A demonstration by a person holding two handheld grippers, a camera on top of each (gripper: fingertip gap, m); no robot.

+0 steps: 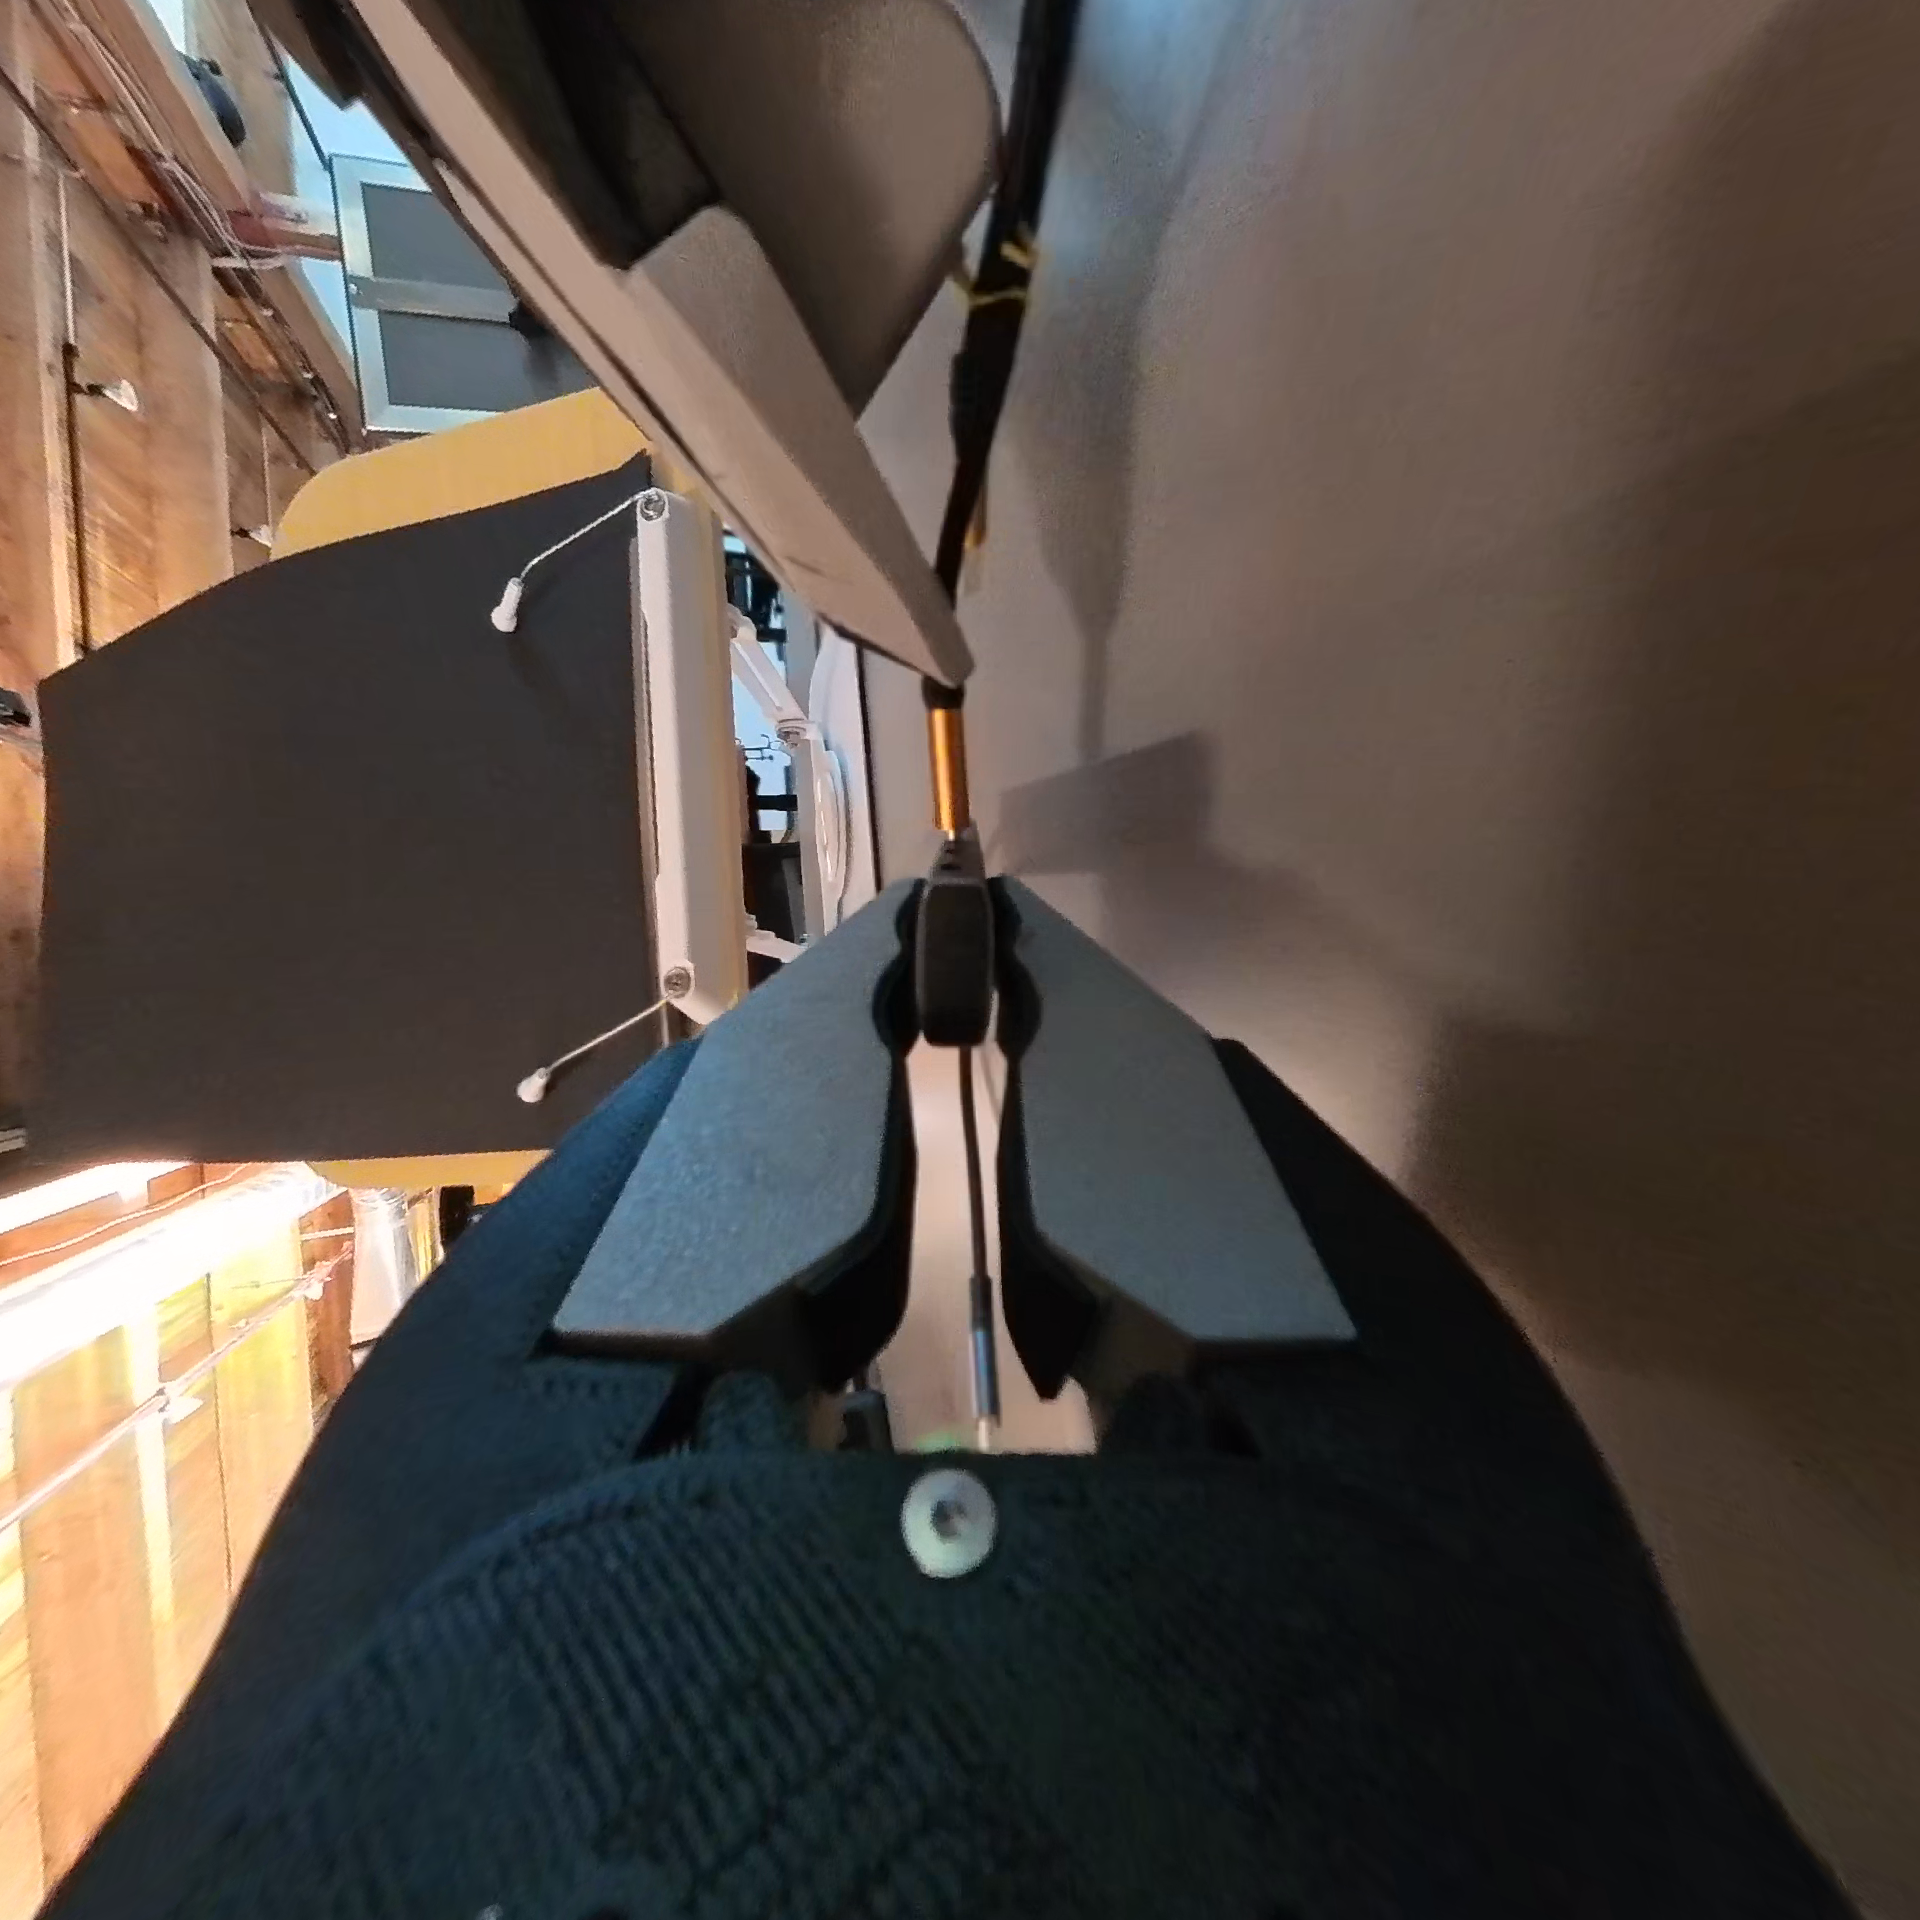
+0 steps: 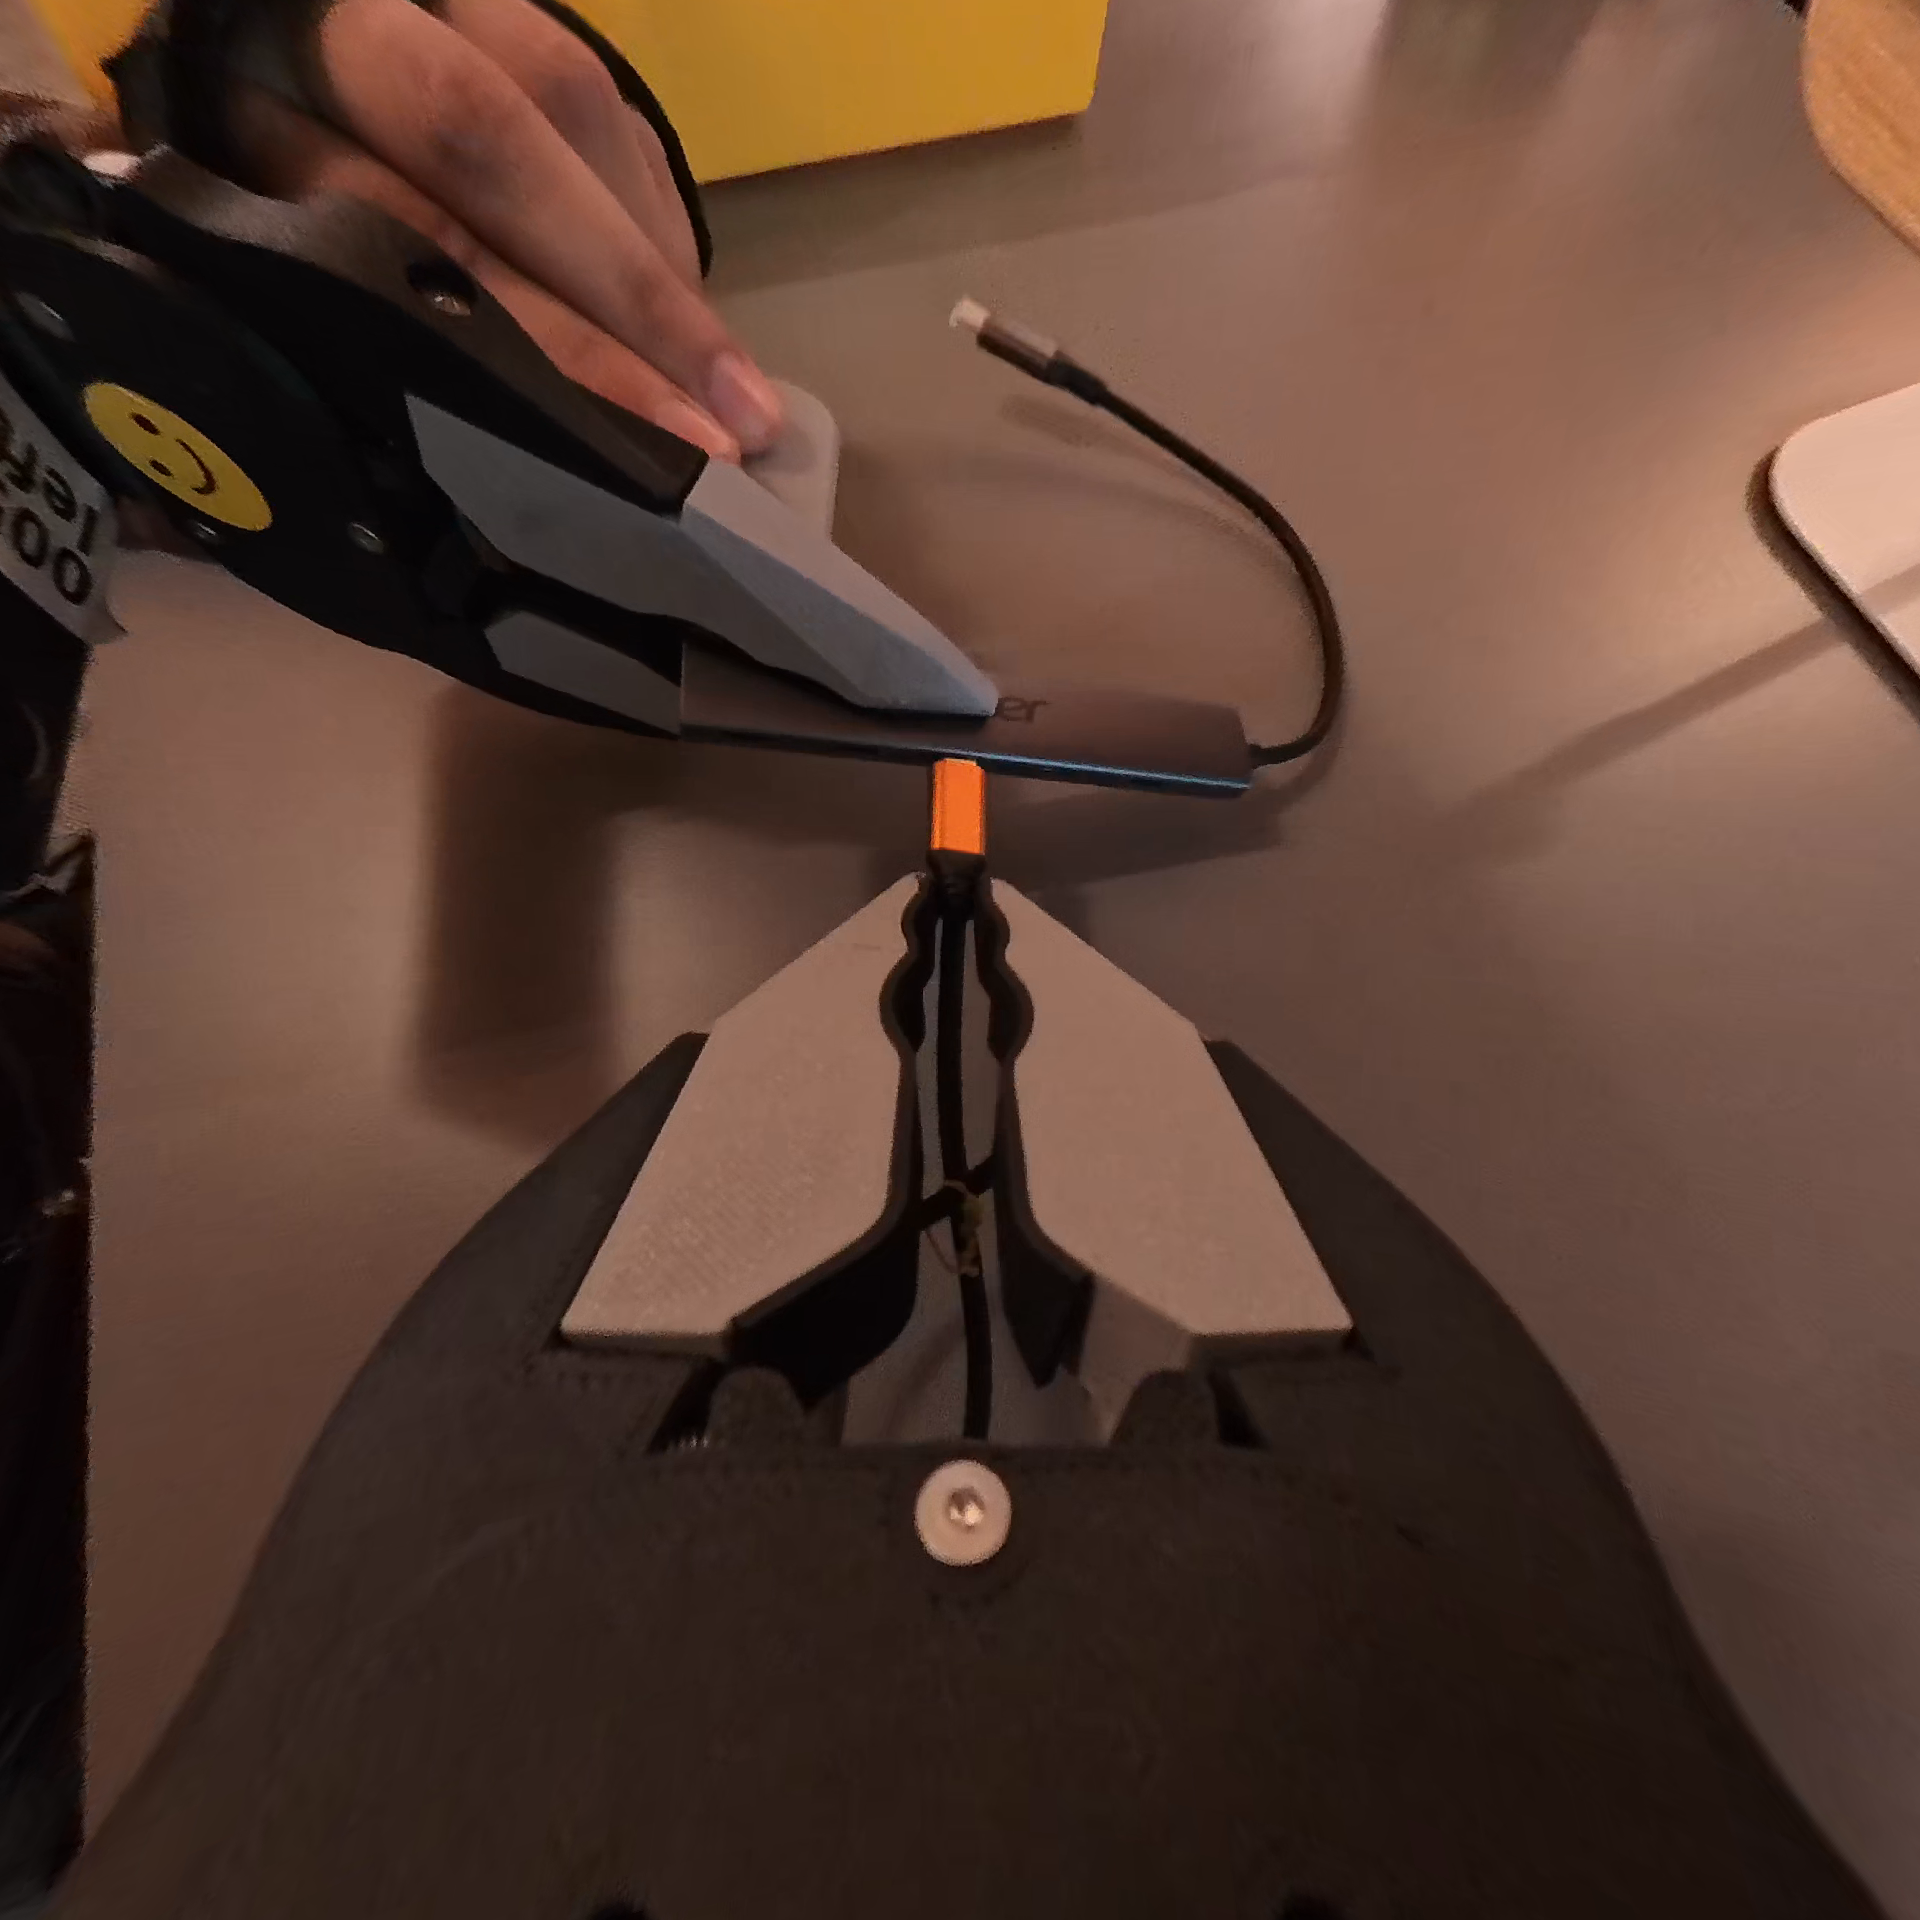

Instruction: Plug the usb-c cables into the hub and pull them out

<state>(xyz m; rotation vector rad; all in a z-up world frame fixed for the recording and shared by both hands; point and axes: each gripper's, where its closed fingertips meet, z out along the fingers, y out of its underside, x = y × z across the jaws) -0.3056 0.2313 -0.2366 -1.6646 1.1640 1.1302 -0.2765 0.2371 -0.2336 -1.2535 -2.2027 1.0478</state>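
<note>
Hub (image 2: 1122, 727) — one; orange plug (image 2: 957, 808) — one.

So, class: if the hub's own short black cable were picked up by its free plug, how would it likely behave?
The short black cable lies in a loose curve on the table, so it probably flexes easily. It is thin, so likely light. Being joined to the hub, which the left hand-held gripper clamps, it would probably tug against that.

Right gripper (image 2: 954, 883): grey wedge-shaped fingers (image 2: 1122, 1143) with scalloped inner edges on a black ribbed body, silver screw (image 2: 962, 1538) at 6 o'clock. Left gripper (image 2: 977, 707): same grey-and-black build, with a yellow smiley sticker (image 2: 177, 468) at 9 o'clock.
</note>
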